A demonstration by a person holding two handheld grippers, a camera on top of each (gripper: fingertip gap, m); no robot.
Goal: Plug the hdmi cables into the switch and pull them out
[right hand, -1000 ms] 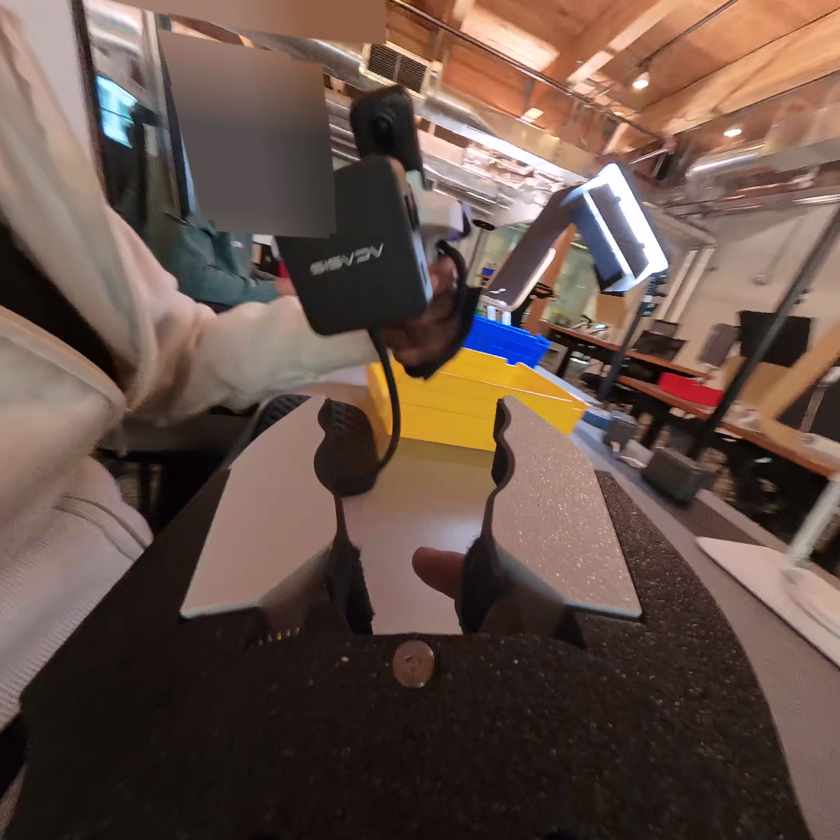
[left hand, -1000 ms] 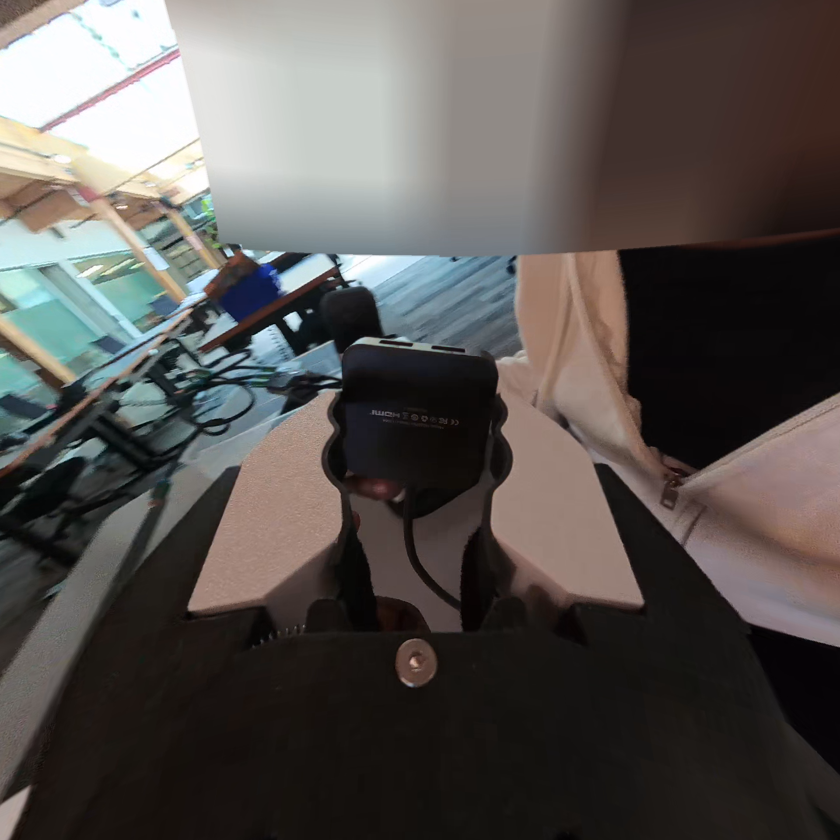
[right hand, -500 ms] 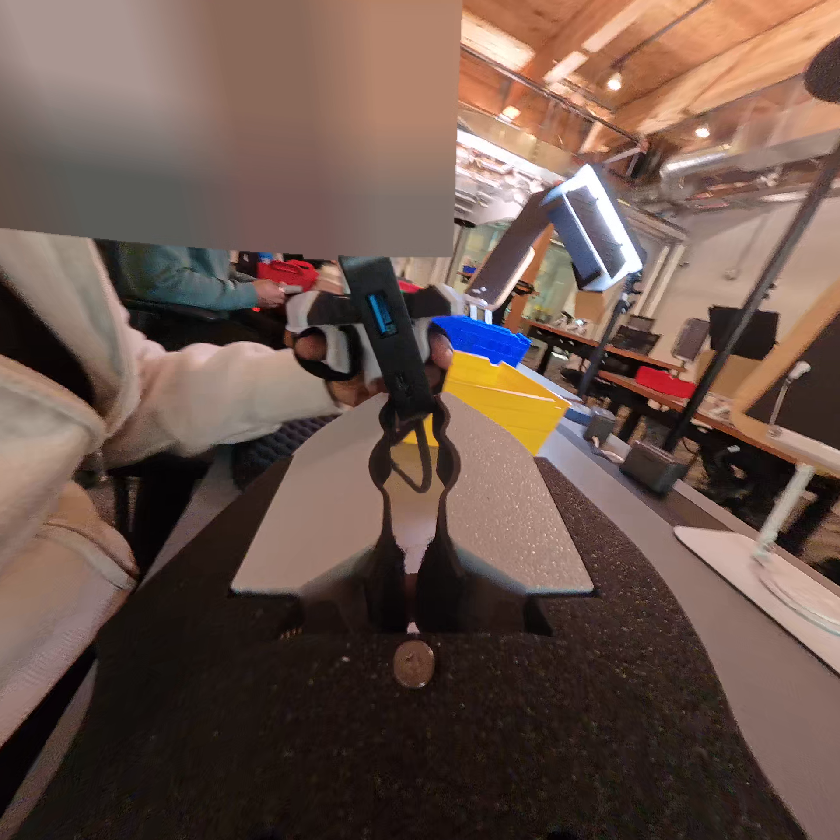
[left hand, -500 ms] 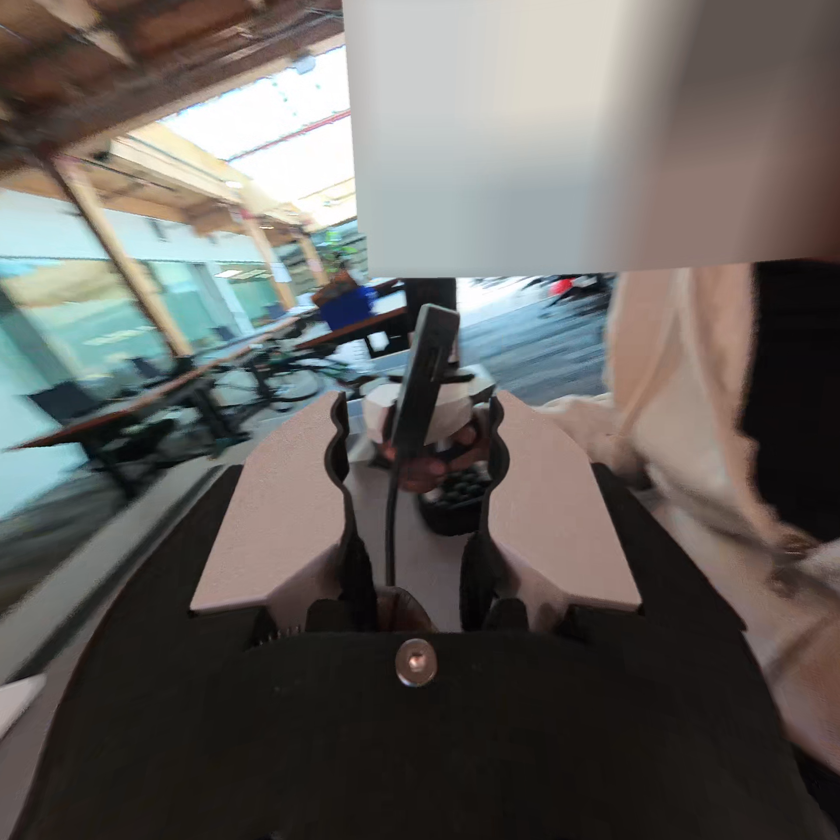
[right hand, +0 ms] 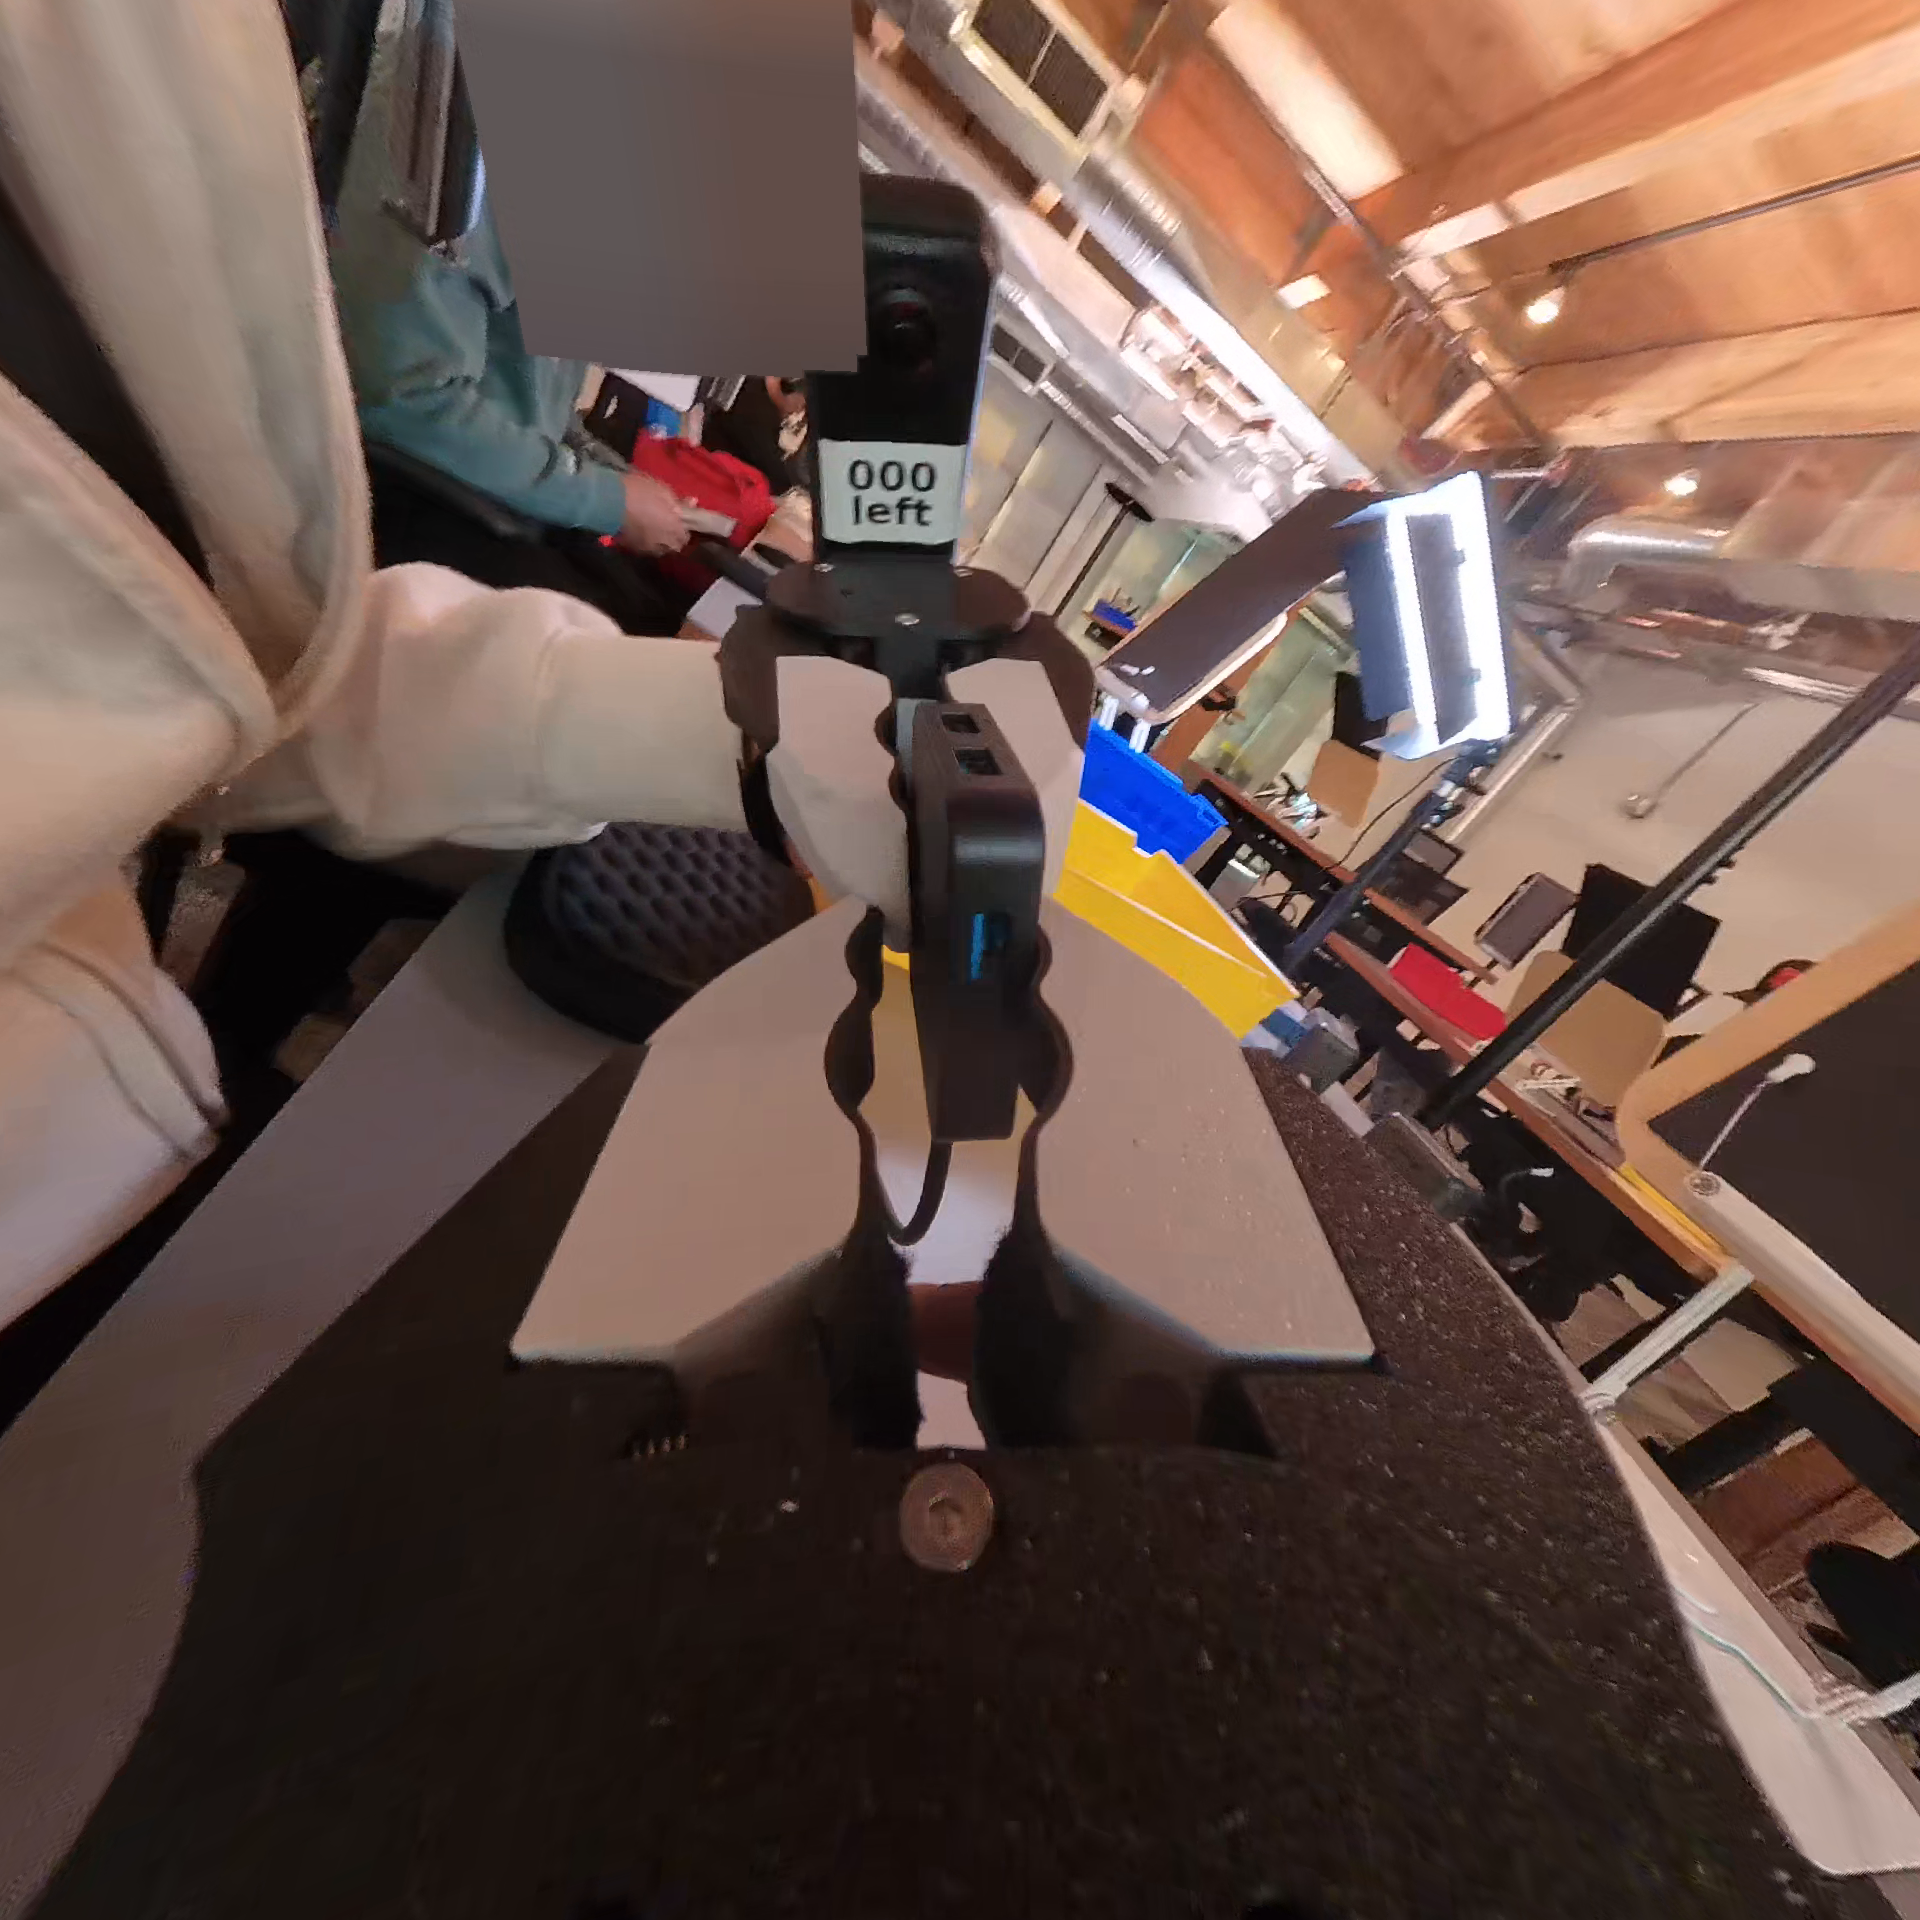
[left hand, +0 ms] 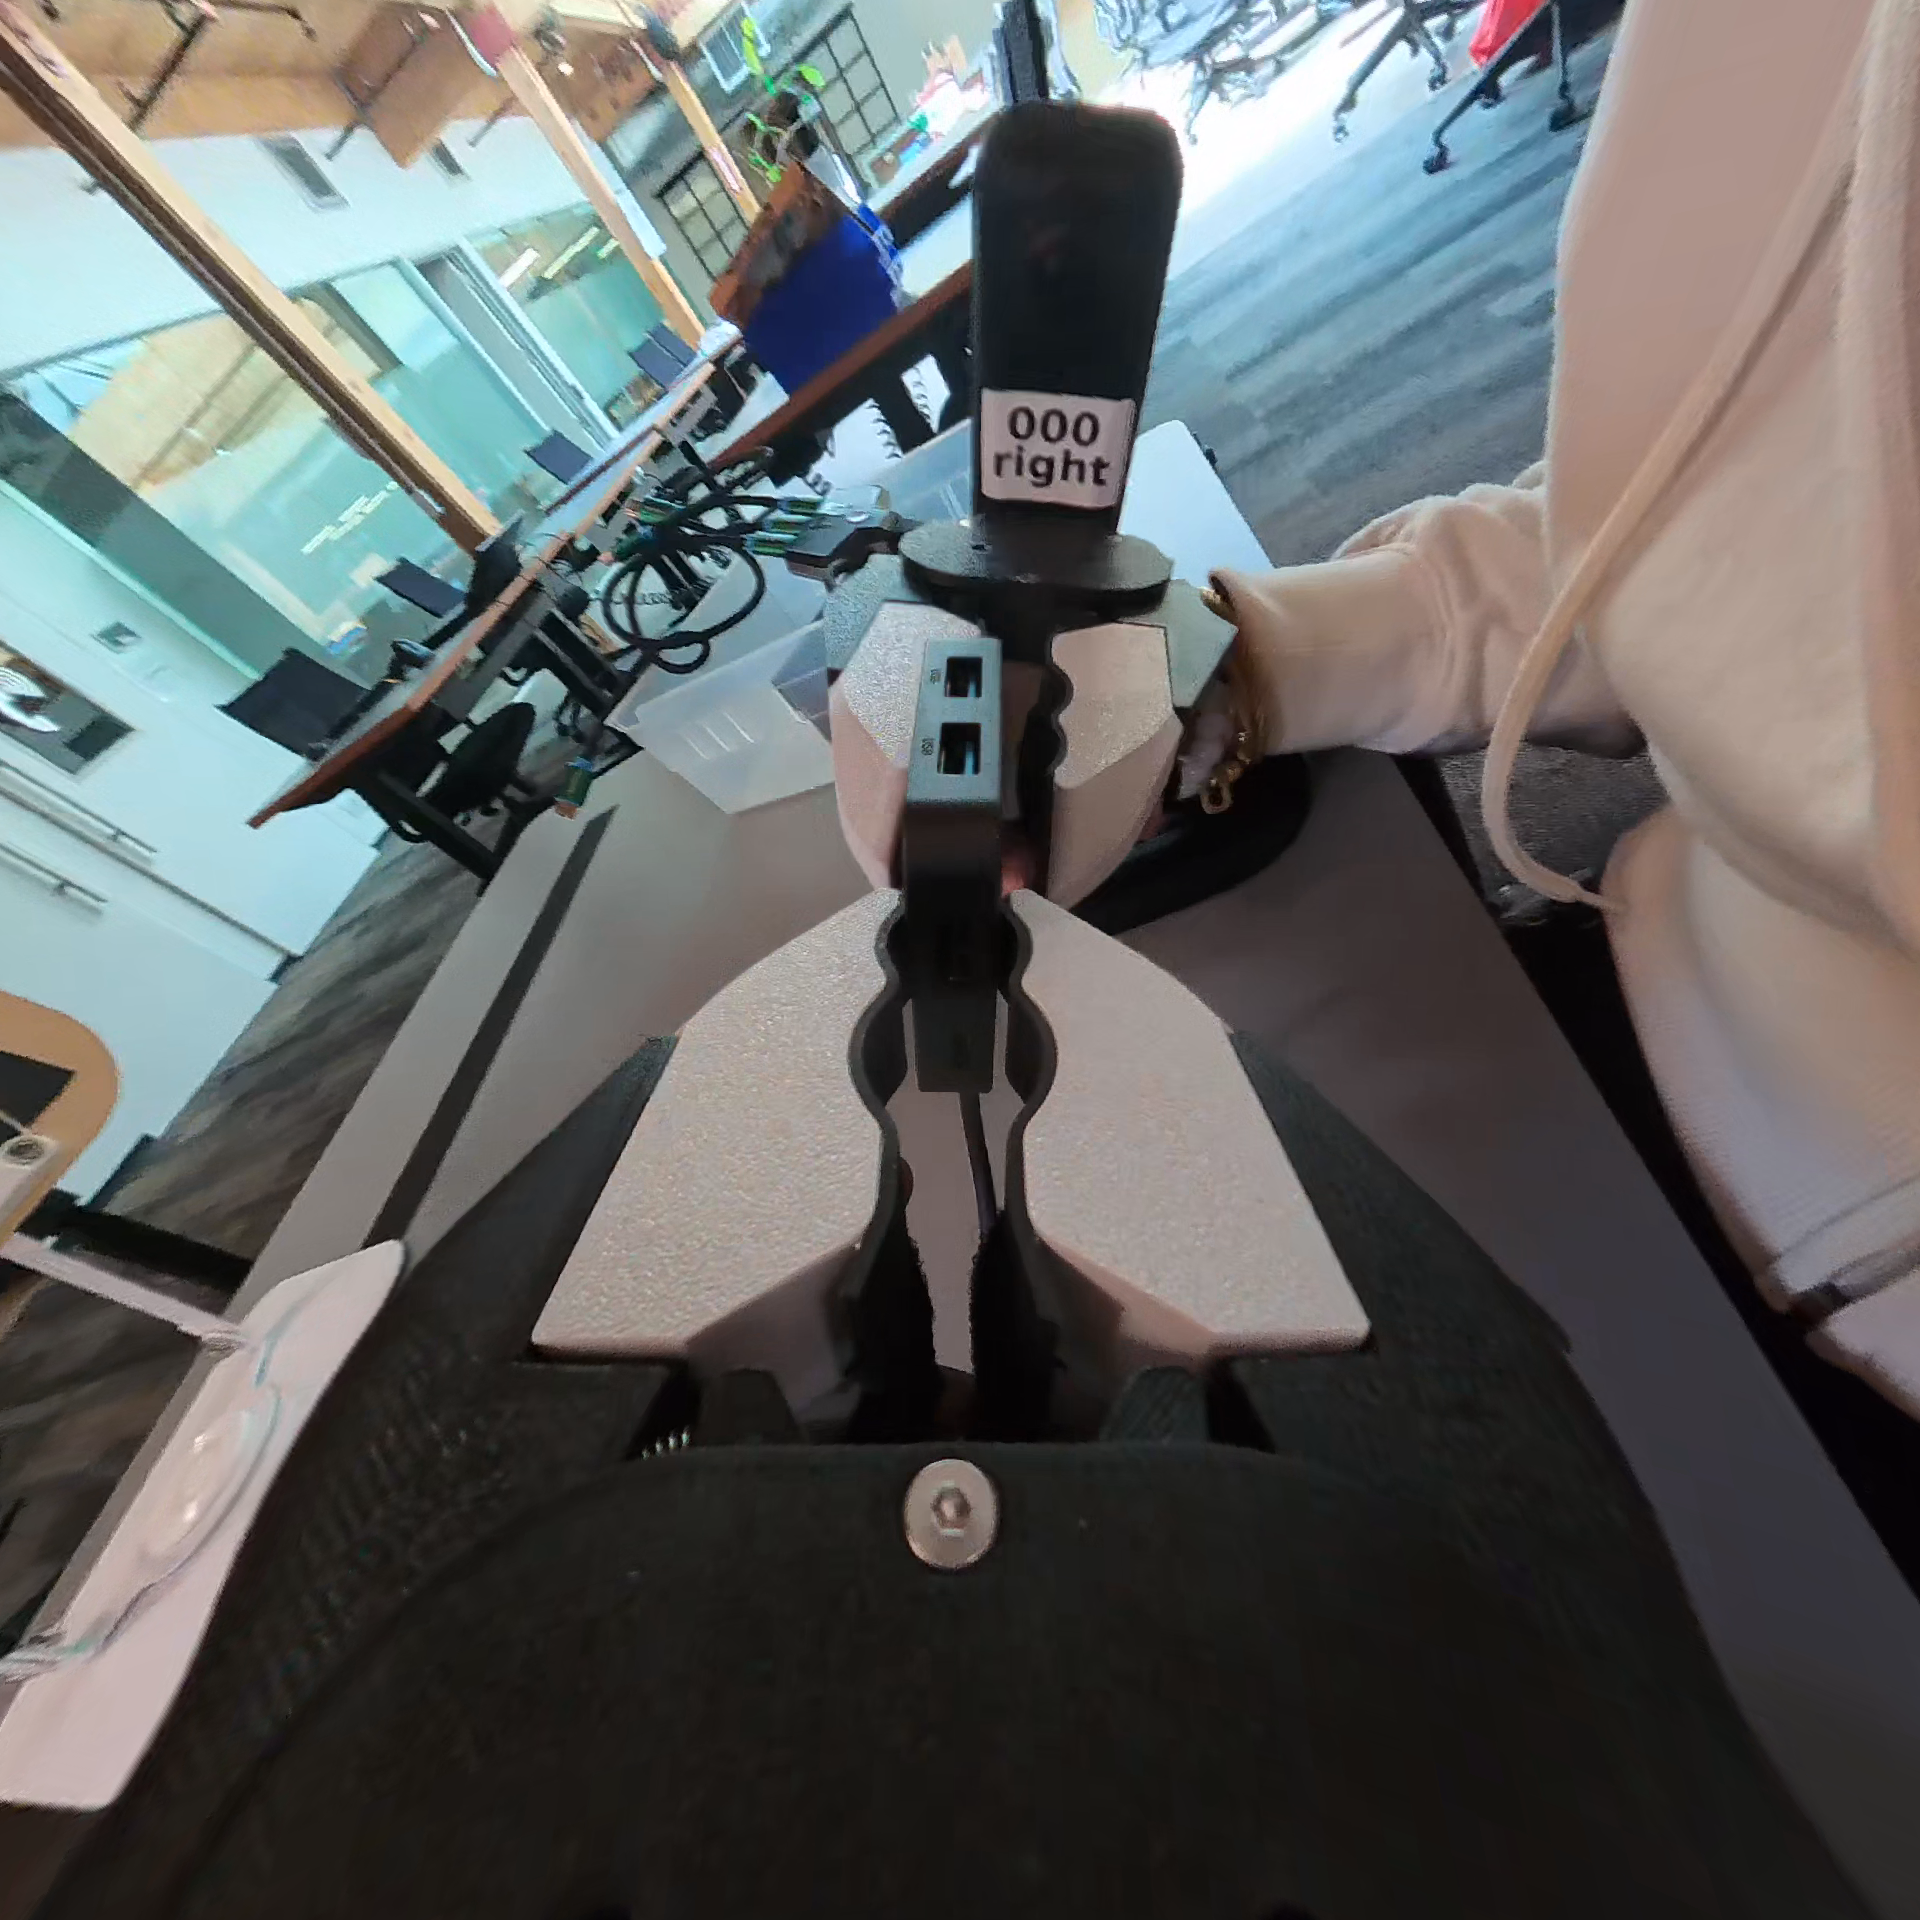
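Left wrist view is showing the left claw (left hand: 951, 997) pinching the near end of the switch (left hand: 954, 831), held on edge above the tabletop (left hand: 1351, 997). At 12 o'clock the right claw (left hand: 1013, 790) is clamping the far end, so both claws are sharing it. The switch is looking like a light, rigid, smooth plastic box, likely to slip or twist if gripped at a corner. Flat faces are the better hold, keeping the two ports (left hand: 961, 717) on the upper edge clear. Its thin cable (left hand: 977, 1153) is hanging limp between the fingers.
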